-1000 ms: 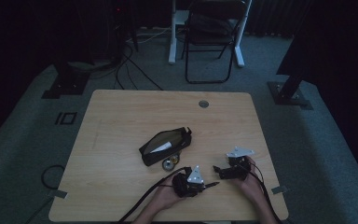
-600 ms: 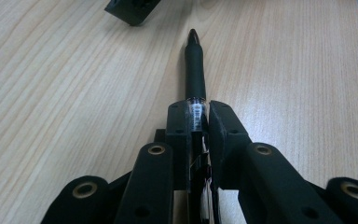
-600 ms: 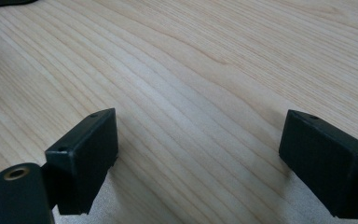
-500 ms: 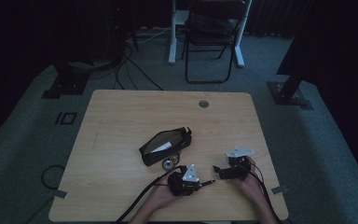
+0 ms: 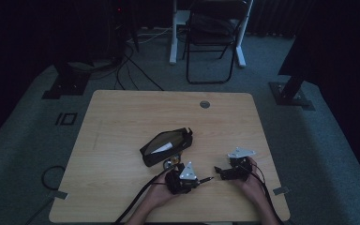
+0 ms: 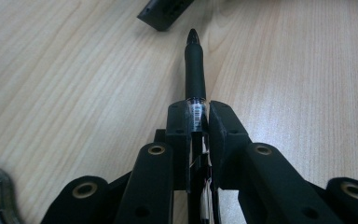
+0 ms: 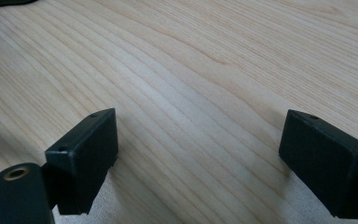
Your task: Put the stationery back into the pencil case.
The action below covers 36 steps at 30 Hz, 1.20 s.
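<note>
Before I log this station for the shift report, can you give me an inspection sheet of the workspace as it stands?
Surface: light wooden table, with a round grommet hole near the far edge.
Job's things: black pen clamped in the left tool, pointing forward; open black pencil case lying mid-table.
Clutter: a small round object beside the case, too dim to identify.
Grippers: left tool shut on the pen; right tool open, jaws wide apart over bare wood.
Cables: one trails from each tool off the near edge; more cables on the floor beyond the table.
Surroundings: folding chair behind the table, grey carpet, dark room.
</note>
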Tool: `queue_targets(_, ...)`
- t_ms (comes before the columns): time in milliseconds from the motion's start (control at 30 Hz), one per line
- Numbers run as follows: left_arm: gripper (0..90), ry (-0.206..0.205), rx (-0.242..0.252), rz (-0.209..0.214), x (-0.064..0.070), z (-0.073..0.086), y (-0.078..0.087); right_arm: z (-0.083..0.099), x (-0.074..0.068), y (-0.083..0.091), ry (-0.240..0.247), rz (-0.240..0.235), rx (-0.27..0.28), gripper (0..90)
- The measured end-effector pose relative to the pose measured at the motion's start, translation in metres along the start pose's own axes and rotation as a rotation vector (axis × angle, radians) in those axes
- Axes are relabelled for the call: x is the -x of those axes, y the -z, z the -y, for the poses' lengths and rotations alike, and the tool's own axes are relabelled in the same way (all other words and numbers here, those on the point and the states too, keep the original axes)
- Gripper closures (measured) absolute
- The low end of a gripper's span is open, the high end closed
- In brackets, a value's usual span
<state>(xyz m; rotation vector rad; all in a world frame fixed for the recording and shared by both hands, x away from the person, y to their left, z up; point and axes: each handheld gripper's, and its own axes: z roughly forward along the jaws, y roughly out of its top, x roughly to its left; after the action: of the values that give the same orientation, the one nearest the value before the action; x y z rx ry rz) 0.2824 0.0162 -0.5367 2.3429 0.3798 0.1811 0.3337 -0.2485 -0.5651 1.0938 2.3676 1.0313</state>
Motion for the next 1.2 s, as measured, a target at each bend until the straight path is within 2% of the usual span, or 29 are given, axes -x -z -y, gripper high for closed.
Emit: queue_targets(1200,79.4,-0.015,0.032,-0.058,-0.018,-0.01,0.032,0.0,0.0,0.0,-0.002,0.0,0.001,11.5)
